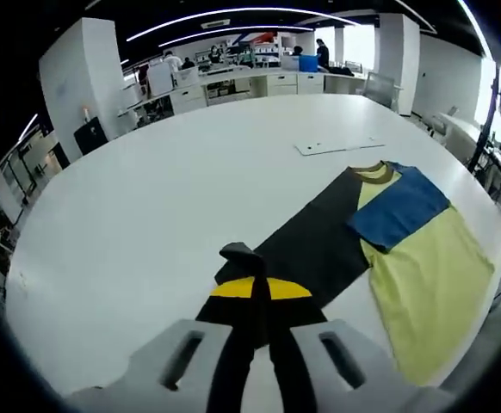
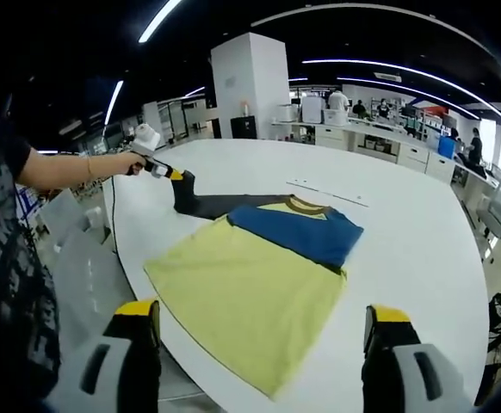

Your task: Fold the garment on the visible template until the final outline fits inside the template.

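Jaws of the left hand-held gripper (image 1: 252, 297) sit pressed together at the bottom of the left gripper view, pinching the dark sleeve (image 1: 249, 284) of the T-shirt (image 1: 380, 249). That sleeve is lifted a little off the white bench (image 1: 164, 198) and bunched at the tip. In the right gripper view, the right hand-held gripper (image 2: 262, 331) has its jaws wide apart, holding nothing, and hangs near the yellow bottom edge of the shirt. Past that, the shirt lies spread on the bench, with a yellow body, a blue sleeve (image 2: 298, 232) folded over the chest, and a brown collar (image 2: 300, 205). Farther off, a person's hand (image 2: 128, 162) holds the left hand-held gripper over the far sleeve. A flat white sheet (image 1: 337, 145) lies on the bench beyond the collar; it may be the template, but I cannot tell. The step looks like folding the second sleeve in. Next, the pinched sleeve should be carried across the chest and laid flat, and then the yellow bottom folded up.
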A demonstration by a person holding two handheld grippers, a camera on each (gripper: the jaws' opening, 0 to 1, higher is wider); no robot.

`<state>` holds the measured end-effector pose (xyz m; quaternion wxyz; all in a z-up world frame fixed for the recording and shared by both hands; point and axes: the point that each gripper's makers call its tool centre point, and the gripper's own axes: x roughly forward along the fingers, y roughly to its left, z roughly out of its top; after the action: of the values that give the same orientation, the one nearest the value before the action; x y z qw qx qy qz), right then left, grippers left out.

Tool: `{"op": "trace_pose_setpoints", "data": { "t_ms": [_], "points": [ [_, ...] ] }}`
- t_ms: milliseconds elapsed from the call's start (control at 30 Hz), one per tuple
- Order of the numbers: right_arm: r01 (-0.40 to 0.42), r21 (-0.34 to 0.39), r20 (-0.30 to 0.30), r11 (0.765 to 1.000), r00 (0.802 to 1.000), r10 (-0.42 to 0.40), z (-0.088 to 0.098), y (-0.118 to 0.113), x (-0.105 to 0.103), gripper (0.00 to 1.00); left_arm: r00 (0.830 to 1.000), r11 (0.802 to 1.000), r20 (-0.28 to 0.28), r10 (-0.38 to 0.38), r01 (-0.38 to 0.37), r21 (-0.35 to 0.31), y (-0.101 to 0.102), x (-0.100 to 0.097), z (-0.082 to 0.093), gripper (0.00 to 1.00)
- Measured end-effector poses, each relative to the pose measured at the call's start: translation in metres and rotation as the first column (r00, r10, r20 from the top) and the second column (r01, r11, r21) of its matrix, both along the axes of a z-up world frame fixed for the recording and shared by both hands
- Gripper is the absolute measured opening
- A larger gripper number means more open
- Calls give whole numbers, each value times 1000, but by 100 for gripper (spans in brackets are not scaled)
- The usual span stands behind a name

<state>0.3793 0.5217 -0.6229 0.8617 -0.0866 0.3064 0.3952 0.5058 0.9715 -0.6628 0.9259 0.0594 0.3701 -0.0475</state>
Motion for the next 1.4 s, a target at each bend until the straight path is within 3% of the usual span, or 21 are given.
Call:
{"op": "trace_pose_setpoints", "data": {
  "t_ms": [500, 1233, 1400],
  "points": [
    [-9, 1, 5, 1000, 1000, 9, -2, 0, -4, 99, 993, 993, 12, -117, 117, 9, -59, 27, 14, 0],
    [-40, -6, 4, 999, 999, 41, -15, 3, -3, 99, 964, 965, 52, -261, 262, -10, -145, 67, 38, 0],
    [-39, 11, 5, 999, 999, 39, -16, 6, -3, 100, 960, 961, 48, -277, 278, -13, -156, 70, 39, 0]
  ]
}}
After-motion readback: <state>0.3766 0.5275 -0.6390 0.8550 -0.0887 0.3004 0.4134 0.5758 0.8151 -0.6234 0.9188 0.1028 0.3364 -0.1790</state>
